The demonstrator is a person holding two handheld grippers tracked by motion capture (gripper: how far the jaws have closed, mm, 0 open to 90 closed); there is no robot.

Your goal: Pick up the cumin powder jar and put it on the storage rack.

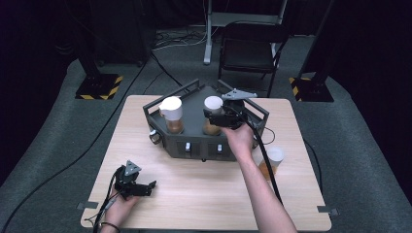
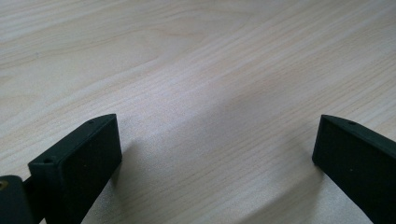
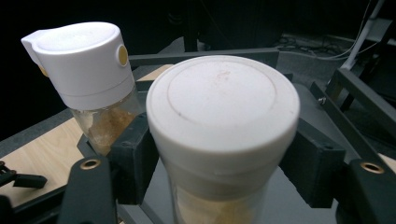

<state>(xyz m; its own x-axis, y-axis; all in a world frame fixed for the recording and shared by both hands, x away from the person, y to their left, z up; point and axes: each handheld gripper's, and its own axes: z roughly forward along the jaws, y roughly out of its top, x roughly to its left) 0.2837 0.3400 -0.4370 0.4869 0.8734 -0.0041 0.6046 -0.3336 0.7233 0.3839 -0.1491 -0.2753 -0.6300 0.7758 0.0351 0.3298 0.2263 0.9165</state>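
Left tongs (image 1: 145, 188) rest low on the near-left part of the wooden desk (image 1: 194, 194), held in the person's left hand (image 1: 119, 206). In the left gripper view the two black jaws stand wide apart over bare wood grain, released, nothing between them.

Dark grey tray (image 1: 192, 114) with raised rails sits at the far middle of the desk. On its left side stands a clear jar with a white spouted cap (image 1: 171, 114); the cap bears a small yellow dot on its side, and pale tan contents show through the glass below.

Just right of it, on the same tray, stands the round-lidded jar (image 1: 212, 114). Its lid is flat, white, circular, with a shallow pressed ring on top and a faint pinkish smudge; the body underneath is clear with tan, lumpy contents. It stands upright.

Right tongs (image 1: 214, 118) are at this jar, held in the right hand (image 1: 240, 141). In the right gripper view the black pads (image 3: 133, 158) flank the jar just under the lid, one on each side; whether they press on the glass or stand just clear of it I cannot tell.

Near the right desk edge stands a third jar (image 1: 272, 162), white-topped with amber contents, well apart from the tray.
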